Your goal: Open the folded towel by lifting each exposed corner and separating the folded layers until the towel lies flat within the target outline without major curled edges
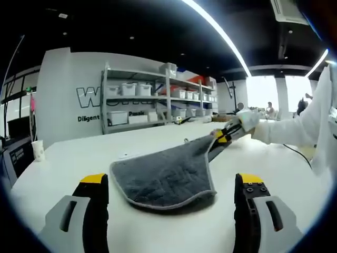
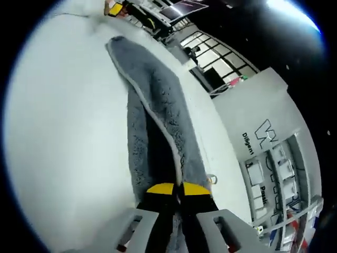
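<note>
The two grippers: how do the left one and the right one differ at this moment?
The left gripper stands open, jaws wide apart on either side of the grey towel, touching nothing; the right gripper is shut on a towel corner. The left one hangs low near the white table; the right one holds its corner raised above it. Both have yellow-tipped black jaws.

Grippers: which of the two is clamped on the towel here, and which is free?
The right gripper is clamped on a raised corner of the grey towel, jaws closed together. The left gripper is free, its jaws spread wide, short of the towel's near edge.
</note>
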A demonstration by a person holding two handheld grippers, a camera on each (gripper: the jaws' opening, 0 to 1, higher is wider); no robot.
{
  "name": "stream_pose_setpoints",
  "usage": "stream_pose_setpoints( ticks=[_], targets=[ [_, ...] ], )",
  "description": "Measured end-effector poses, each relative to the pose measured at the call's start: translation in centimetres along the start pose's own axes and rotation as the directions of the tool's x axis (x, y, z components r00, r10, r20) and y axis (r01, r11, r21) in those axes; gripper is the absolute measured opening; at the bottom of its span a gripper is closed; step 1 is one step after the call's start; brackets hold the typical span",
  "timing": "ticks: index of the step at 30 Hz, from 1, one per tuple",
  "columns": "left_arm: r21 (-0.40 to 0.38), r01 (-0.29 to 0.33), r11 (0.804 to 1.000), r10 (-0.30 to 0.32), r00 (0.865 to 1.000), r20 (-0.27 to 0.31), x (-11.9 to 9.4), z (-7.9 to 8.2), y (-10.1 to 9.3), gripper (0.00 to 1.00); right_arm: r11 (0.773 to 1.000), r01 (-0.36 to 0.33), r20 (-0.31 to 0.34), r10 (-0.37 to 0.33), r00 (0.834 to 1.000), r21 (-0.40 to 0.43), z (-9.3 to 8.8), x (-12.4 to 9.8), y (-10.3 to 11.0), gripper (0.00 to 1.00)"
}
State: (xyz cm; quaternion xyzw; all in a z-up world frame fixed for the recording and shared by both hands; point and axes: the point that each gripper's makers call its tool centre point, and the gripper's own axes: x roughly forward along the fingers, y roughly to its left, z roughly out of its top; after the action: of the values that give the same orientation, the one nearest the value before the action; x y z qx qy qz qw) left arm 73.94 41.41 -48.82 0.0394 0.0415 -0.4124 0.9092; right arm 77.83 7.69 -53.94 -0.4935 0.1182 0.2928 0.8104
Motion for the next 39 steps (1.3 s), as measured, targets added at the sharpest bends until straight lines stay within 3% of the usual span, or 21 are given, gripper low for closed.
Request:
stream_pose_setpoints(
  ticks=[16,30,39],
  targets=[
    [-0.003,0.001,1.000,-0.001,1.000,-0.006,0.0,-0.2,-0.2,0.97,0.992,-0.047,0.042,0.042,0.998,0.120,1.4,-4.4,3.0,0.00],
    [-0.006,-0.002,1.000,0.002,1.000,-0.007,0.0,-0.3,0.1,0.96,0.980,-0.100,0.034,0.095,0.995,0.170,2.2,-6.8,6.0,0.00],
    [-0.009,-0.006,1.000,0.006,1.000,-0.007,0.0,-0.3,0.3,0.96,0.977,-0.096,-0.002,0.098,0.995,0.191,2.4,-8.0,7.0,0.00]
  ],
)
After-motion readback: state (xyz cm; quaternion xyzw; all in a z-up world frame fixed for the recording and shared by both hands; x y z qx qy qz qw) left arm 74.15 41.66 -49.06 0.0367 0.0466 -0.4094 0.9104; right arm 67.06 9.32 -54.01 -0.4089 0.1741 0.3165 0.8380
